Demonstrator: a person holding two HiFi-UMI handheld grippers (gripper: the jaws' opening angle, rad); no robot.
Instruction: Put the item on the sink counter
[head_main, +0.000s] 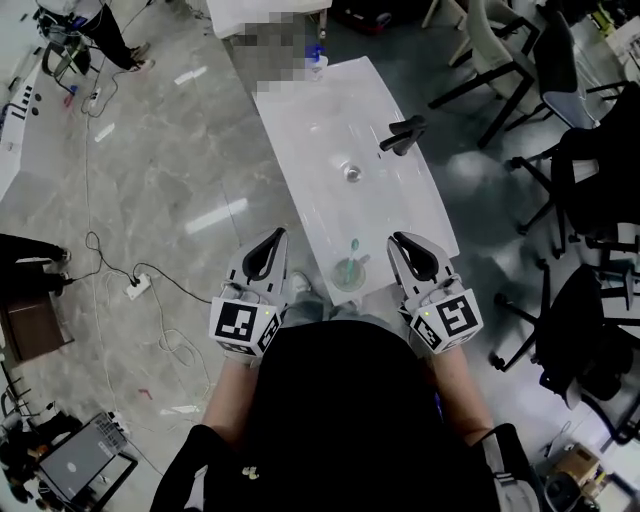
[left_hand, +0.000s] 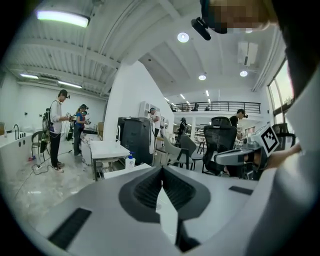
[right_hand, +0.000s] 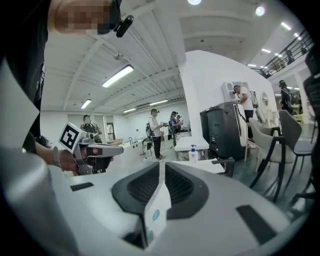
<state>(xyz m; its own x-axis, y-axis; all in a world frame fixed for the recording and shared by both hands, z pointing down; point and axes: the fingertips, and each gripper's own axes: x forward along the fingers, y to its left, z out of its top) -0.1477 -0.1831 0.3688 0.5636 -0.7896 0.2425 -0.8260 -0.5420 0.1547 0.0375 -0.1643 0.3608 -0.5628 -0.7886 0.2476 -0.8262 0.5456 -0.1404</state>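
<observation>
A white sink counter (head_main: 300, 150) with a basin, a drain (head_main: 352, 172) and a black faucet (head_main: 405, 134) runs away from me in the head view. A translucent green cup with a toothbrush (head_main: 348, 270) stands on its near end, between my two grippers. My left gripper (head_main: 276, 237) hovers at the counter's left edge, shut with nothing in it. My right gripper (head_main: 398, 241) hovers to the right of the cup, also shut and empty. In the left gripper view the jaws (left_hand: 161, 170) meet at the tips; in the right gripper view the jaws (right_hand: 161, 167) do too.
A soap pump bottle (head_main: 317, 63) stands at the counter's far end. Black office chairs (head_main: 580, 150) crowd the right side. Cables and a power strip (head_main: 137, 287) lie on the floor at left. Several people stand in the background (left_hand: 56, 127).
</observation>
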